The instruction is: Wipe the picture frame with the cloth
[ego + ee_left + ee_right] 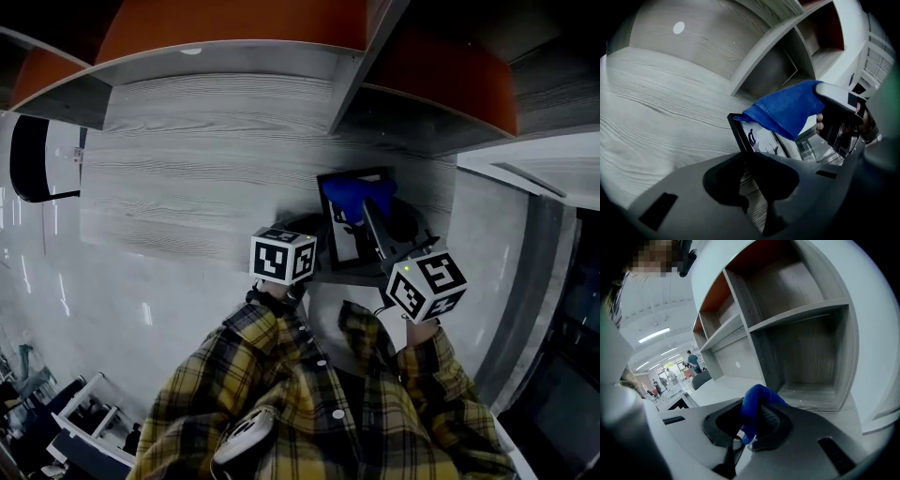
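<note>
Standing tilted on the grey wood-grain desk (187,178), the picture frame (343,239) is a black-edged frame with a pale print inside, and it sits just in front of the open shelf unit (801,310) that rises behind it. At the frame's lower left corner is the left gripper (752,161), whose jaws are closed on the frame's dark edge; in the left gripper view that edge runs straight down into them, with a strip of desk grain showing below. Over the frame's upper part lies the blue cloth (357,197), draped across the top edge and covering the top of the print. The right gripper (751,423) comes in from the frame's right side with its jaws clamped on the cloth, a fold of blue bulging up between them in the right gripper view. Below the frame in the head view are the two marker cubes and the person's yellow plaid sleeves (281,394). Far beyond the frame, small figures stand in a bright room.
</note>
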Demonstrator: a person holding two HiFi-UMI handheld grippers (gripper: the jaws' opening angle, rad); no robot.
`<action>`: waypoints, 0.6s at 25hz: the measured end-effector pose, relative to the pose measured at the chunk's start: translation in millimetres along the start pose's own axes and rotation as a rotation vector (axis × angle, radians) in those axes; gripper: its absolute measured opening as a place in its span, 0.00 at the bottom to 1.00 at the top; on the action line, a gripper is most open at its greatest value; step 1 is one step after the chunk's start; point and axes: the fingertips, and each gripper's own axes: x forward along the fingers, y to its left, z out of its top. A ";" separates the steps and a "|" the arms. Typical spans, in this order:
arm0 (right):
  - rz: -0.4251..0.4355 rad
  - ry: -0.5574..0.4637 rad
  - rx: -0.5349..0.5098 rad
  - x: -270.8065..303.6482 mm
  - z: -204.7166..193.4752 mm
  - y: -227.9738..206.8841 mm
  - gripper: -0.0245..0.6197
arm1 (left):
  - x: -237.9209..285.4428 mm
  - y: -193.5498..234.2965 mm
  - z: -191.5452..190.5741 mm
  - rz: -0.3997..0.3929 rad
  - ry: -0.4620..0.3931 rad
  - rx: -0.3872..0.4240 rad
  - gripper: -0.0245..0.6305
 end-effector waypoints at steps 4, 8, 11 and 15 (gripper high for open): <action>0.041 0.013 -0.034 25.3 0.7 11.2 0.10 | 0.9 -1.8 -0.7 -0.007 -0.002 -0.006 0.14; 0.026 0.126 -0.100 57.6 -24.5 7.2 0.10 | 0.9 -2.6 -1.1 -0.012 -0.004 -0.019 0.11; -0.018 0.242 -0.188 75.5 -50.7 -1.2 0.10 | 1.0 -2.1 -1.1 -0.030 -0.006 -0.050 0.11; -0.088 0.391 -0.379 92.4 -86.8 -13.5 0.10 | 1.4 -1.3 -1.4 -0.030 -0.006 -0.052 0.11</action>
